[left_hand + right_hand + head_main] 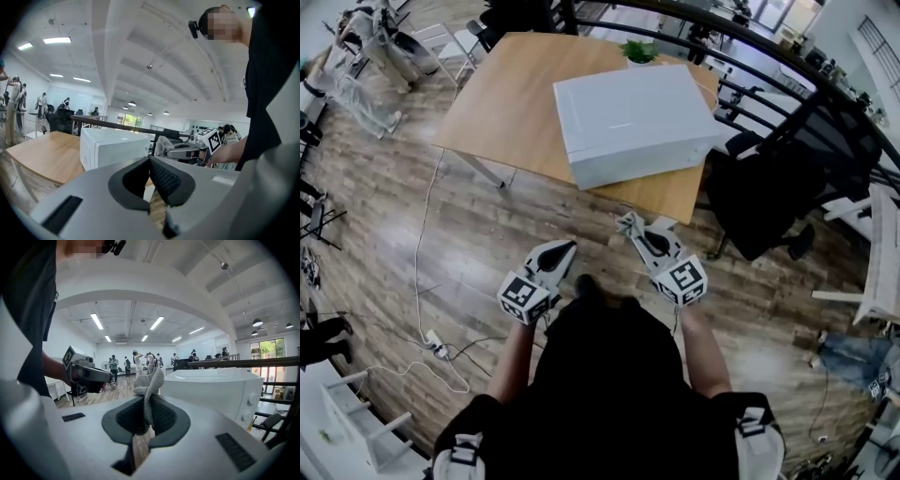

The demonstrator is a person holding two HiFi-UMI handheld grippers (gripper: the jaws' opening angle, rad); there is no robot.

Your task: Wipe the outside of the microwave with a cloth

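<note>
A white microwave (633,122) stands on a wooden table (502,103); it also shows in the left gripper view (115,147) and the right gripper view (213,387). My right gripper (628,225) is held in front of the table edge, shut on a grey cloth (149,390) that sticks up between its jaws; the cloth (628,222) shows at its tip. My left gripper (564,250) hangs lower and to the left, shut with nothing in it (149,174). Both are short of the microwave.
A small green plant (639,52) sits behind the microwave. A black office chair (764,192) stands right of the table beside a dark railing (825,89). A white cable and power strip (436,345) lie on the wooden floor. People stand far off.
</note>
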